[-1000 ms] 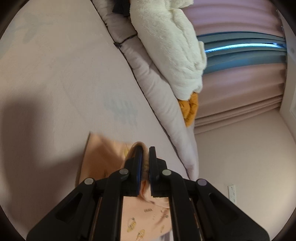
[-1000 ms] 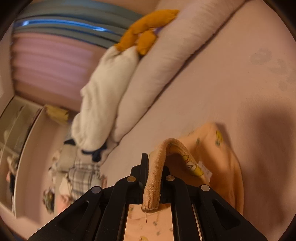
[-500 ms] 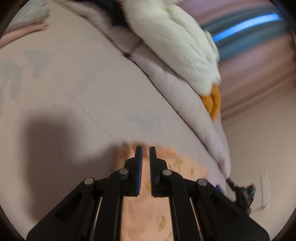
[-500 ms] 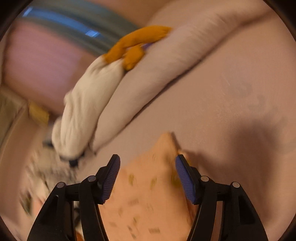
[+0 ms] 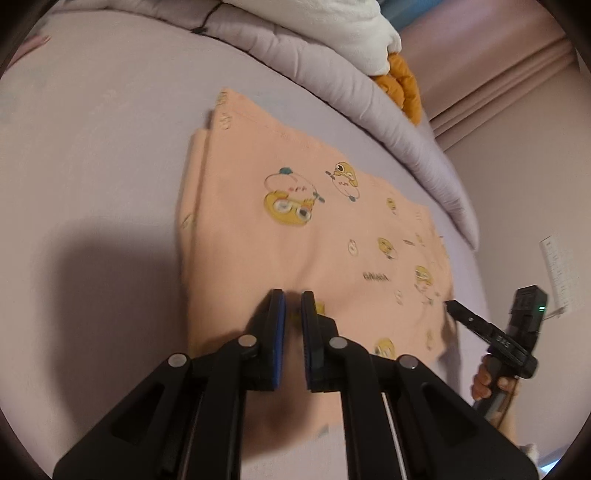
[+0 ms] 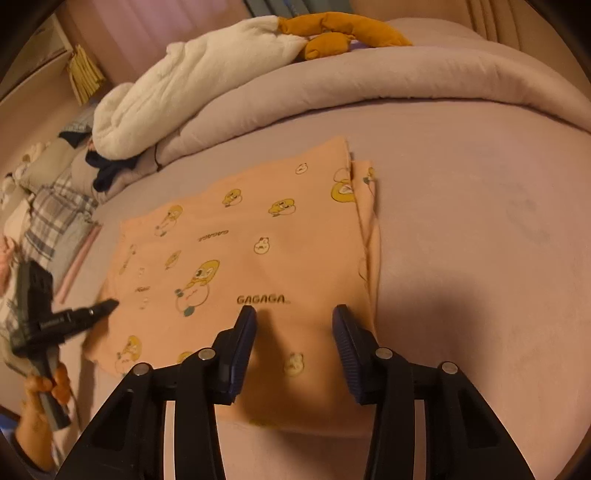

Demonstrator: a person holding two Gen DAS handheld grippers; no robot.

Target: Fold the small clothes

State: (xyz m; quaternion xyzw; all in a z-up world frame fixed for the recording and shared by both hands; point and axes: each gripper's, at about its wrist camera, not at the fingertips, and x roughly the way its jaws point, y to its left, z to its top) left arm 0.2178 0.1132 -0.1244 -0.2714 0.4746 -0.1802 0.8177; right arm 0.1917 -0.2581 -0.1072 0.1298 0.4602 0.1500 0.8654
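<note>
A peach garment point(image 5: 314, 206) printed with yellow cartoon figures lies flat and folded on the lilac bed sheet point(image 5: 92, 147). Its doubled edge shows on the left in the left wrist view. My left gripper point(image 5: 293, 299) hovers over its near edge, shut to a thin slit and just starting to open, with nothing between the pads. In the right wrist view the garment point(image 6: 258, 221) lies under my right gripper point(image 6: 293, 314). That gripper's jaws stand apart and are closing, with only the flat cloth below them. Each gripper appears in the other view: the right gripper point(image 5: 454, 305), the left gripper point(image 6: 109, 304).
A rolled lilac duvet point(image 6: 369, 92) runs along the far side of the bed, with a white plush blanket point(image 6: 166, 96) and an orange plush piece point(image 6: 332, 29) on it. Plaid and dark clothes point(image 6: 51, 214) are piled at the far left. A hand point(image 6: 48, 384) grips the left tool.
A second ago both grippers were shut on parts of the garment. Both let go, the right one opened wide, and both drew back, so the garment now lies flat in full view.
</note>
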